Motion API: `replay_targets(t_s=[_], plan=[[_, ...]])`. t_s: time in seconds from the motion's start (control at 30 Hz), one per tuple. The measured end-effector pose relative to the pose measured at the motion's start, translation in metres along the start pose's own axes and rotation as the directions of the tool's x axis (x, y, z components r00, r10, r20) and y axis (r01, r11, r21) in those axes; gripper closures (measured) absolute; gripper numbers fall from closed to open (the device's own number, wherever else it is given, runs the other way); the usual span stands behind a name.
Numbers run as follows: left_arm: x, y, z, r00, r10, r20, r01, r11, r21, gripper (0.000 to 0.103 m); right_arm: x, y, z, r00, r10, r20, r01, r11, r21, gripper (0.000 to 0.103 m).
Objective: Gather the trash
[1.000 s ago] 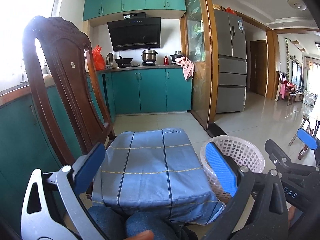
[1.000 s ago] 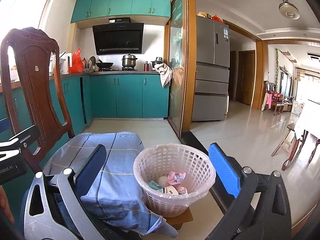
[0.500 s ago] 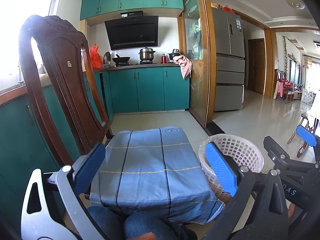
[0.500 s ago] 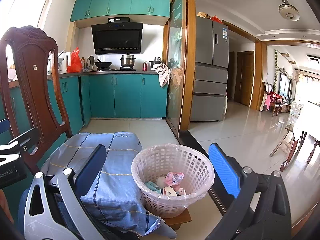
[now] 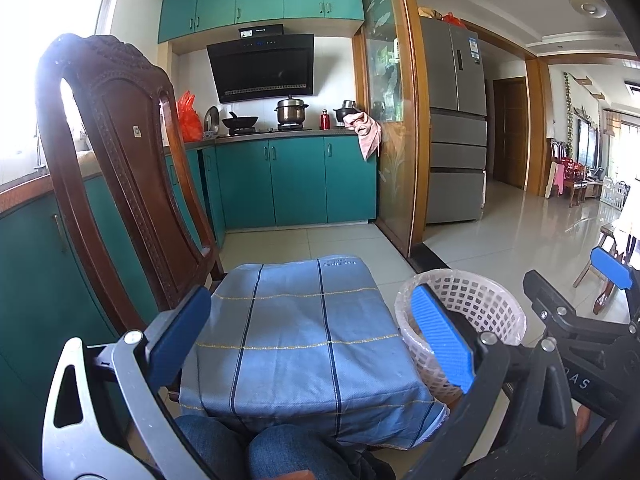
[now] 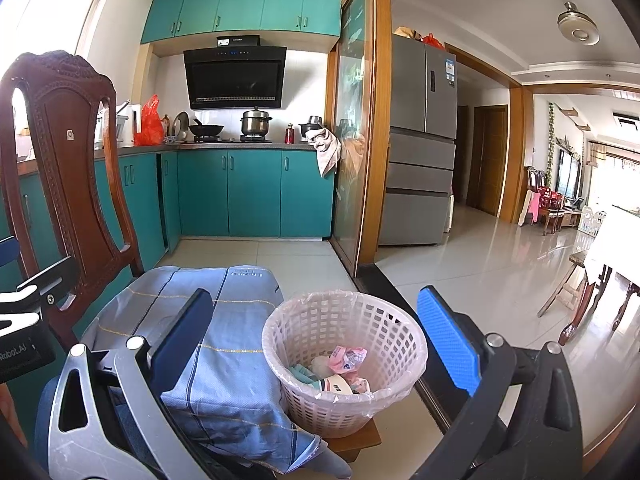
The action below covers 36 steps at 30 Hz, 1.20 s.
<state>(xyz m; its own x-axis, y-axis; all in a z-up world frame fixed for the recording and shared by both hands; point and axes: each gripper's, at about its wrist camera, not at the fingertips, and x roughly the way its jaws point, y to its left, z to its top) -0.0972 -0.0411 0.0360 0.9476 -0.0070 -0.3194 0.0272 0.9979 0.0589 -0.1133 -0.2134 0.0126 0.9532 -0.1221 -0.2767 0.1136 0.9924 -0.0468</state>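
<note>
A white lattice wastebasket (image 6: 344, 360) lined with clear plastic stands on a low wooden board on the floor, right of a blue cloth-covered seat (image 6: 224, 344). Crumpled pink, white and teal wrappers (image 6: 340, 370) lie in its bottom. My right gripper (image 6: 316, 344) is open, held above and in front of the basket, empty. My left gripper (image 5: 312, 340) is open over the blue cloth (image 5: 296, 332), empty; the wastebasket (image 5: 480, 312) shows behind its right finger. No loose trash shows on the cloth.
A carved dark wooden chair back (image 5: 116, 168) rises at the left. Teal kitchen cabinets (image 5: 296, 180), a stove with pots and a grey fridge (image 5: 456, 128) stand beyond. Glossy tiled floor (image 6: 472, 272) opens to the right, with table legs (image 6: 580, 312). A person's jeans-clad knees (image 5: 248, 448) show below.
Both views have shifted only slightly; the chair and basket sit a little differently in frame. Both grippers stay open and empty.
</note>
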Motion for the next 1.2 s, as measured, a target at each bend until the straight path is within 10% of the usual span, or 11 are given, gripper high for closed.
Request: replay_targets(t_s=[1.2], plan=[[0.0069, 0.0004, -0.0030, 1.000, -0.010, -0.015, 0.010, 1.000, -0.013, 0.003, 0.0068, -0.0027, -0.0033, 1.000, -0.005, -0.013, 0.005, 1.000, -0.004, 0.003]])
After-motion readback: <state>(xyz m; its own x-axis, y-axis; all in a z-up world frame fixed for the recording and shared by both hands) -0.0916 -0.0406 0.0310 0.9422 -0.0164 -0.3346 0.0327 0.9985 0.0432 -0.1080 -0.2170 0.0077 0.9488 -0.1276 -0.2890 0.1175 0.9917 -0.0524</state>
